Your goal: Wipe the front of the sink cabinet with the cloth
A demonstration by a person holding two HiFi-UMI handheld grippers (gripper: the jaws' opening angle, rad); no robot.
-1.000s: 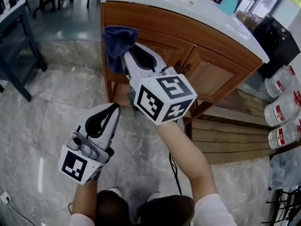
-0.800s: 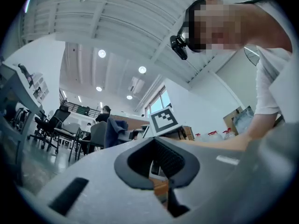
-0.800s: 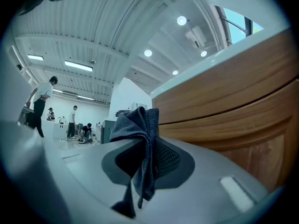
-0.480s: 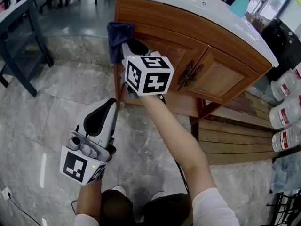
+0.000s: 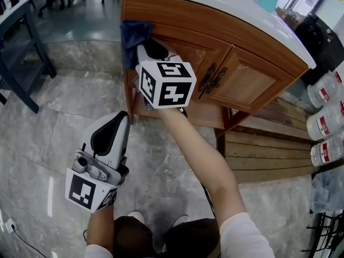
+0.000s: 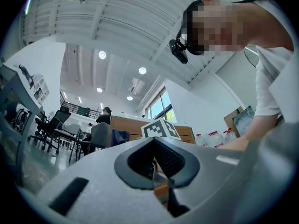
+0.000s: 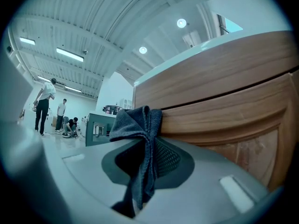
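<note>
A dark blue cloth (image 5: pixel 133 39) is pinched in my right gripper (image 5: pixel 146 48) and pressed against the upper left corner of the wooden sink cabinet (image 5: pixel 242 85). In the right gripper view the cloth (image 7: pixel 140 139) hangs bunched between the shut jaws, touching the cabinet's front rail (image 7: pixel 224 106). My left gripper (image 5: pixel 117 123) hangs low over the floor, away from the cabinet, jaws shut with nothing in them. The left gripper view shows the jaws closed (image 6: pixel 156 171), the cabinet (image 6: pixel 131 125) far off.
A white countertop (image 5: pixel 226 4) caps the cabinet. Two doors with dark metal handles (image 5: pixel 209 79) sit to the right of the cloth. Water bottles (image 5: pixel 325 117) stand at the right, a wooden pallet (image 5: pixel 263 155) lies beside the cabinet, a dark table (image 5: pixel 21 42) stands left.
My right gripper has carried the cloth up and left along the cabinet front to its upper left corner. The left gripper has stayed low.
</note>
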